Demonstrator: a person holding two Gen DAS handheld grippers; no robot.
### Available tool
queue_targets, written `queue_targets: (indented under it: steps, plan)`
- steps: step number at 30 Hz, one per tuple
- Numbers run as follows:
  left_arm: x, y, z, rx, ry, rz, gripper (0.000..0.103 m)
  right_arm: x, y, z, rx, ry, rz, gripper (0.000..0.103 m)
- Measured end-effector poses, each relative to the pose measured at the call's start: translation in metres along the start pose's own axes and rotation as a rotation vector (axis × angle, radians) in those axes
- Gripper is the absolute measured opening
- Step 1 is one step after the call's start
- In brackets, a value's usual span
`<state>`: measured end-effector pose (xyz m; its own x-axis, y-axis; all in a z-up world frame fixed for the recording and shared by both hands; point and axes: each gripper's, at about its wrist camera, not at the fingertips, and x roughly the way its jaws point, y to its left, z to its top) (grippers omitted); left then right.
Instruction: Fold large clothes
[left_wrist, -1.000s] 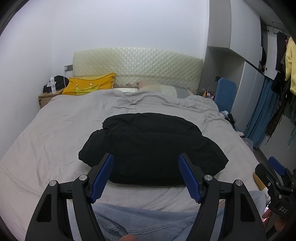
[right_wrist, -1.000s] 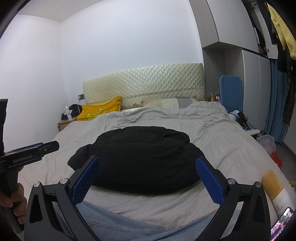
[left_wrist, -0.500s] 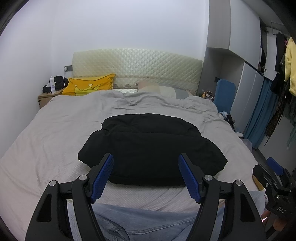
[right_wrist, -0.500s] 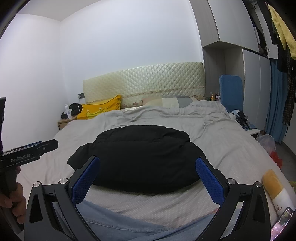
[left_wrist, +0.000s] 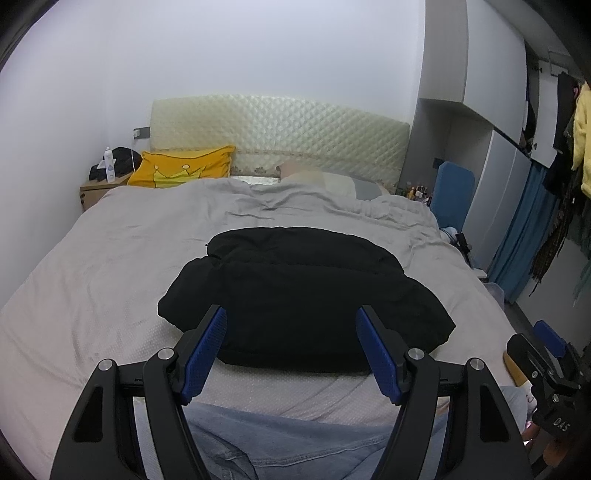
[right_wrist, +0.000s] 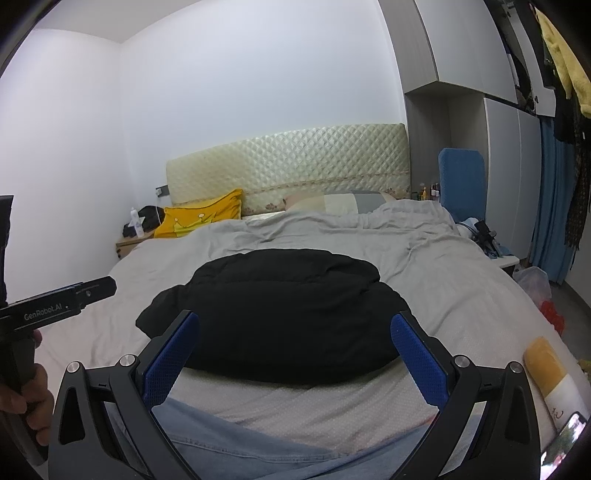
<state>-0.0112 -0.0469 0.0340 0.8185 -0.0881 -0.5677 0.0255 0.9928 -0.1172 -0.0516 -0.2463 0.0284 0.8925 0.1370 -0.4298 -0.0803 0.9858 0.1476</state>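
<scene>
A black puffy jacket (left_wrist: 299, 291) (right_wrist: 277, 314) lies bundled in a compact heap near the foot of a grey-covered bed (left_wrist: 110, 266) (right_wrist: 461, 280). My left gripper (left_wrist: 291, 350) hovers before its near edge, blue pads wide apart, nothing between them. My right gripper (right_wrist: 295, 347) is likewise open and empty, held short of the jacket. Neither touches the cloth. In the right wrist view the left gripper's black body (right_wrist: 55, 310) shows at the far left, held by a hand (right_wrist: 22, 398).
A person's jeans-clad legs (left_wrist: 288, 443) are at the bed's foot. A yellow pillow (left_wrist: 184, 170) and quilted headboard (left_wrist: 280, 133) stand at the far end, a bedside table (left_wrist: 96, 188) at left. Wardrobe and hanging clothes (right_wrist: 554, 92) line the right. A yellow-white bottle (right_wrist: 550, 373) lies at the bed's right corner.
</scene>
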Motion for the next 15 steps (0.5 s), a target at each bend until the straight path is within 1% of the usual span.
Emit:
queue_targets:
  steps: [15]
  plan:
    - [0.0029,-0.0006,-0.0011,0.004,0.016,-0.001,0.073,0.0031,0.0022,-0.0001,-0.005,0.004,-0.002,0.103]
